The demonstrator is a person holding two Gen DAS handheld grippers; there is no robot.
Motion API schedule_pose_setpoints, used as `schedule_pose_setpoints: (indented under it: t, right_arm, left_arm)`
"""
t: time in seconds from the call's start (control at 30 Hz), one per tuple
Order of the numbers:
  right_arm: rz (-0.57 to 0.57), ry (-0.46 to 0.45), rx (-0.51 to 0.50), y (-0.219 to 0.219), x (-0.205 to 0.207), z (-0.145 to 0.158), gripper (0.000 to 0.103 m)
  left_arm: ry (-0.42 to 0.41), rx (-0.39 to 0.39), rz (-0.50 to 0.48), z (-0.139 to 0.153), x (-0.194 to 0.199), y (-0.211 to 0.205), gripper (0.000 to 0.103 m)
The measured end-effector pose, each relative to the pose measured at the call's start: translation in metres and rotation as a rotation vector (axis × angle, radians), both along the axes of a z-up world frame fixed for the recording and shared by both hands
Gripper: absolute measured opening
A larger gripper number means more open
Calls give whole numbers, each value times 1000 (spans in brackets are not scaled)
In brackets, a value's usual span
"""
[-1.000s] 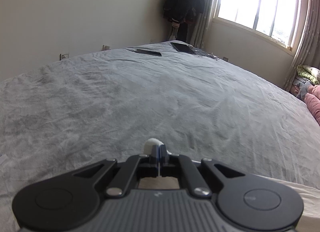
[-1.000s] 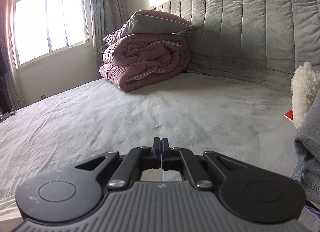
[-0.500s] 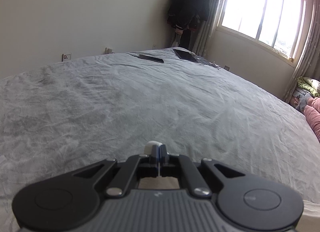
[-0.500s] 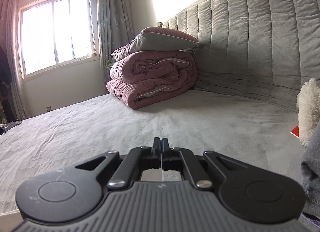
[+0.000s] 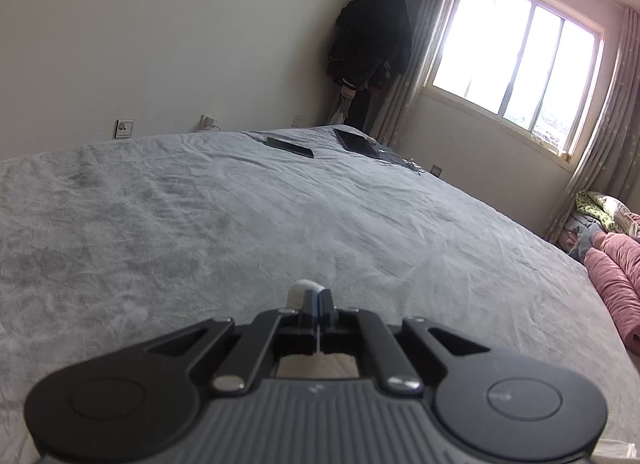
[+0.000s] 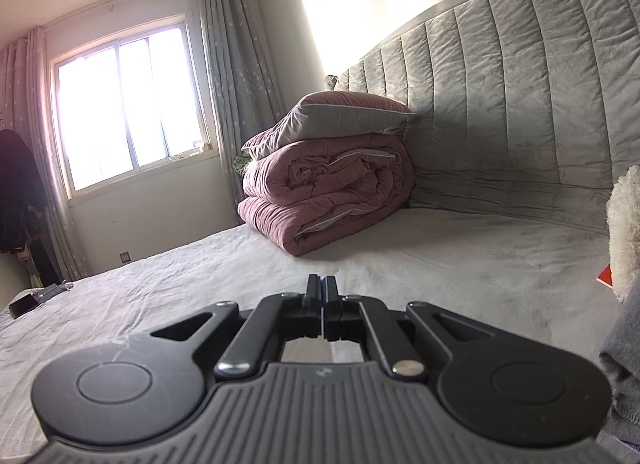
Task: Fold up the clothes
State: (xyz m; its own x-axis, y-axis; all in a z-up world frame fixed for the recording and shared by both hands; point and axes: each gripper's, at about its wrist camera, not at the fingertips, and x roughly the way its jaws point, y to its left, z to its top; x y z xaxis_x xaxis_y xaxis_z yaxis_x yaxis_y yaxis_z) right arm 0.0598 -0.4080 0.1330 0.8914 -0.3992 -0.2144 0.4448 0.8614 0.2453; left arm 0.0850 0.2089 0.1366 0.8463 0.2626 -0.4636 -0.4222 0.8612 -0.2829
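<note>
Pinching pale cloth [image 5: 304, 288], left gripper [image 5: 319, 298] jaws shut; right gripper [image 6: 321, 288] shut, empty.

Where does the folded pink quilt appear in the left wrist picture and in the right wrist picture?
Left wrist view: the pink quilt is cut by the right edge, low on the grey bed.
Right wrist view: it sits in the middle, against the headboard, under a pillow.
Shared landmark: the bright window.
</note>
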Motion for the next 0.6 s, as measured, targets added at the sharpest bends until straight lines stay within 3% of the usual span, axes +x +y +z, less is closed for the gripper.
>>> schedule_pose_setpoints:
  t: [0.23,0.33,0.6]
  right_arm:
    - [7,11,7,-1,11,-3,1]
    - [8,-2,19,-4,-2,1,1]
    - [24,-64,127,-7,-69,18,1]
  left_arm:
    - [31,-16,-13,-5,12,5,0]
    - [10,-24,-31,2,-6,6,0]
    - [-19,-150,3,5,-72,26,0]
